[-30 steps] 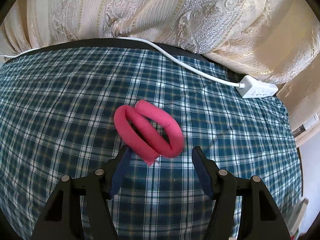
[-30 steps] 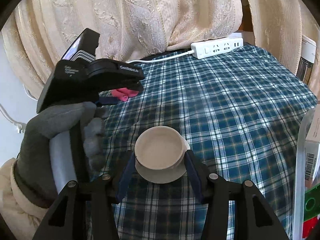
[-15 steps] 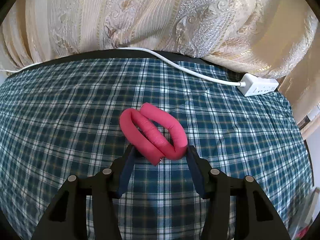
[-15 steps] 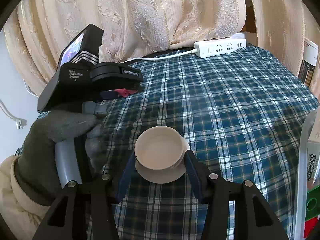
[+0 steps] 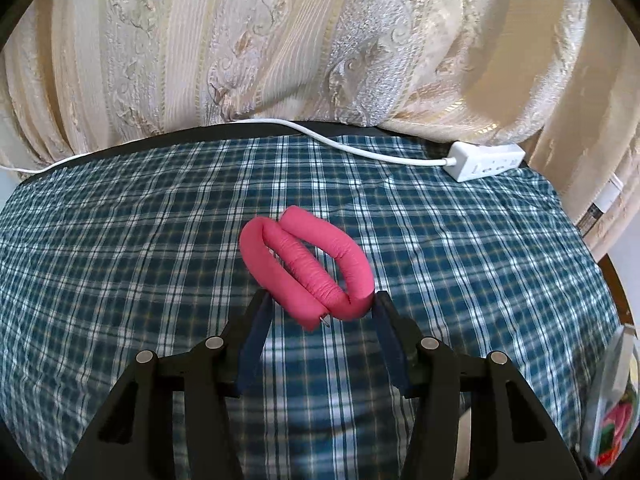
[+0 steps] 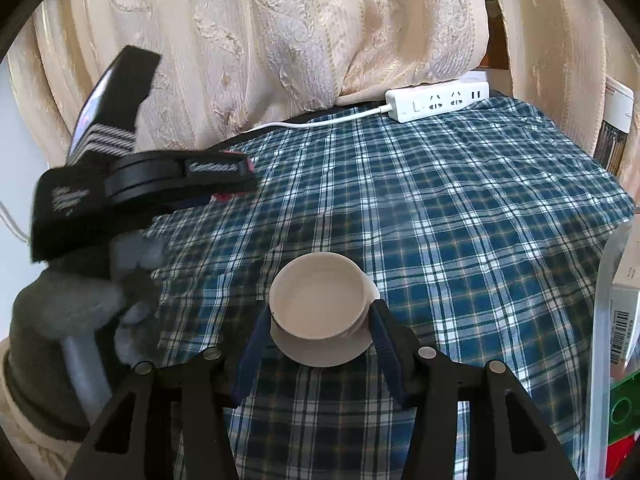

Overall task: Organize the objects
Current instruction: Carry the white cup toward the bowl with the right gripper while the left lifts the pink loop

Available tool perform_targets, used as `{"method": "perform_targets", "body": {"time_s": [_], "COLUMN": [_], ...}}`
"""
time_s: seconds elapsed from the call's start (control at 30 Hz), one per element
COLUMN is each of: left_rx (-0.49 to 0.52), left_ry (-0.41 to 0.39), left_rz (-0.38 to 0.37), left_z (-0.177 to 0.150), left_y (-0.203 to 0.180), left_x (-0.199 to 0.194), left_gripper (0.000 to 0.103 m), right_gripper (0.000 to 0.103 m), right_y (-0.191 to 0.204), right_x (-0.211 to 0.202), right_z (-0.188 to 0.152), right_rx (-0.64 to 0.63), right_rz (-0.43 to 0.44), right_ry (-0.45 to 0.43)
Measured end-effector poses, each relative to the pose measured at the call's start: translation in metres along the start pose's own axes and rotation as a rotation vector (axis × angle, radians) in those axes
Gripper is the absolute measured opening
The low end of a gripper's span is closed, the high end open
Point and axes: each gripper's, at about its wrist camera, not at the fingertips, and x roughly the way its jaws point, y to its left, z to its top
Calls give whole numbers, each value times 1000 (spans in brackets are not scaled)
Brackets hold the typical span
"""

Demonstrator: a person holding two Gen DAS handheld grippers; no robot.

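Note:
A pink foam curler (image 5: 306, 266), bent into a loop, is held by my left gripper (image 5: 320, 304), whose jaws are shut on its near end above the blue plaid cloth (image 5: 120, 240). My right gripper (image 6: 320, 316) is shut on a small cream round lid (image 6: 320, 300) and holds it above the cloth. The left gripper (image 6: 224, 184) and the gloved hand that holds it (image 6: 68, 300) show at the left of the right wrist view, with a bit of pink at its tip.
A white power strip (image 5: 486, 160) with its cable (image 5: 352, 148) lies at the table's far edge, also in the right wrist view (image 6: 438, 100). Cream curtains (image 5: 280, 40) hang behind. A clear bin (image 6: 608, 320) with boxes stands at the right edge.
My left gripper has closed on the pink curler and lifted it, drawing back from the curtain. My right gripper has kept the lid and barely moved.

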Motion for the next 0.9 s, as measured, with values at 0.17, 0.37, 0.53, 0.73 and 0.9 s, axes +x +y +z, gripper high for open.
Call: {"method": "perform_targets", "body": {"time_s": [0.17,0.37,0.53,0.73,0.9], "left_rx": [24,44,57,91,104], "left_ry": [-12,-26,-31,-49,-48], "left_rz": [4,-9,-33,-62,-77], "left_z": [-11,-23,-31,-41,-49], "left_y": [6,13,15,14,15], "left_x": [-16,-30,-42,-60,-68], "left_gripper": [53,53,53,53,53], "right_gripper": [54,54,54,54,54], "right_y": [-3,-7,-11,-13,-9], "right_x": [-2,-4,-7,-13,-23], "right_z": [1,1,1,-1,-11], "right_rx": [12,34,58,79,84], "right_rz": [5,7,-4,-33,-57], "right_ry": [-14,-26,-40,-59,-67]}}
